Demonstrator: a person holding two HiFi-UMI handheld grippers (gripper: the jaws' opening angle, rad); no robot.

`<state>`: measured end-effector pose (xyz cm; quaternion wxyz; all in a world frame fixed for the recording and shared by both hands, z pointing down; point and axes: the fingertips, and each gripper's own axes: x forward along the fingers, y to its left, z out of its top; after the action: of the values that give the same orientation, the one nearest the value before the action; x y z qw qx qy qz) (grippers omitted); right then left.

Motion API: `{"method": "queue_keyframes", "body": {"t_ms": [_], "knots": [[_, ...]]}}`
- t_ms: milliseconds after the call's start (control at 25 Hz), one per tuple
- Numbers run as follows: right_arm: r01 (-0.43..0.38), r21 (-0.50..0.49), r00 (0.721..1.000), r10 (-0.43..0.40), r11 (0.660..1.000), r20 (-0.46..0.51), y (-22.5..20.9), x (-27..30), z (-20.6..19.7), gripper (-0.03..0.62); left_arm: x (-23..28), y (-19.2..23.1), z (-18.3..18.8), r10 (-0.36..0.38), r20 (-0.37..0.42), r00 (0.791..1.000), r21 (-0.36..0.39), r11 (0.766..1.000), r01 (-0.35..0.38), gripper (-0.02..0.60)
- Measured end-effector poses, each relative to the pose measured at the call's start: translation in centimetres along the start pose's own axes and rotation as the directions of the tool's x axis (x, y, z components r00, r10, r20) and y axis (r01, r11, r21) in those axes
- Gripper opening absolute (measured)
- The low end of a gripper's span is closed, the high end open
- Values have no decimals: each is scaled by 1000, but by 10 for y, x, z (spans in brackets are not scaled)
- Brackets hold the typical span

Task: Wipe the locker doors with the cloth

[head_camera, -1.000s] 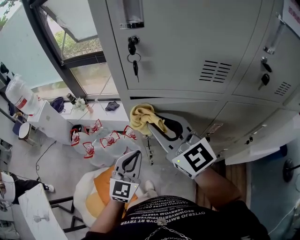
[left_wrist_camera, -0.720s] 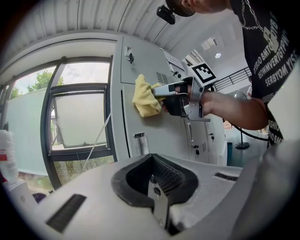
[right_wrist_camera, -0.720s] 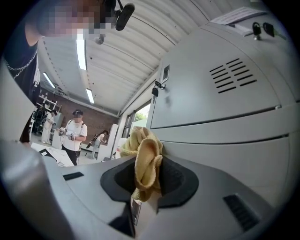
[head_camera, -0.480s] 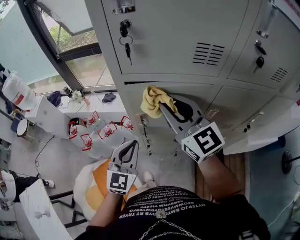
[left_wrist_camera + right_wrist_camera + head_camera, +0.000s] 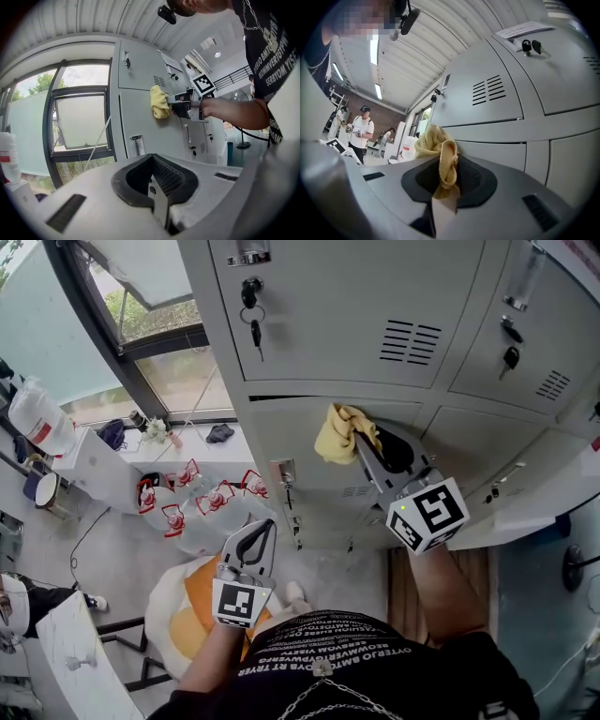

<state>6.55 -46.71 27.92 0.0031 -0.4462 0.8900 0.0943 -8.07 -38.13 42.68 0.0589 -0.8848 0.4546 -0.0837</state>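
Observation:
A crumpled yellow cloth [image 5: 343, 433] is pressed against the grey lower locker door [image 5: 300, 442], just under the seam below the upper door [image 5: 337, 315]. My right gripper [image 5: 361, 442] is shut on the cloth [image 5: 438, 150], whose bunch sticks out past the jaw tips toward the door. The left gripper view shows the same cloth [image 5: 160, 101] on the door from the side. My left gripper [image 5: 263, 532] hangs low and away from the lockers, jaws shut with nothing between them [image 5: 154, 192].
Keys [image 5: 249, 310] hang from the upper door's lock. More lockers [image 5: 525, 343] run to the right. A handle plate [image 5: 284, 472] sits at the lower door's left edge. Window [image 5: 159, 343], bags [image 5: 202, 512] and a white jug [image 5: 37, 423] lie left. People stand far off [image 5: 363, 129].
My right gripper has carried the cloth to the right and slightly up along the lower locker door. The left gripper has barely moved.

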Motion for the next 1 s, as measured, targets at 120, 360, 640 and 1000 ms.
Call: {"method": "queue_keyframes", "body": {"t_ms": [120,360,640,1000], "knots": [[4,-4,1000,-4,1000,-2,-3,-4,-1,63,-2,-5,1,2,8,1000,6,1000,-2,5],[42,-21,999,-43,999,-12,-15,-17,-3,58,-7,-15,-3,6,-16,1000,-8,1000,-6,5],[111,-16,994,-112,994,-9,-43,-41,-1,58,-7,-25,5,3,-2,1000,0,1000,-3,5],[193,-23,981,-194,981,-28,-73,-66,-8,58,-11,-33,7,0,-9,1000,6,1000,0,5]]}}
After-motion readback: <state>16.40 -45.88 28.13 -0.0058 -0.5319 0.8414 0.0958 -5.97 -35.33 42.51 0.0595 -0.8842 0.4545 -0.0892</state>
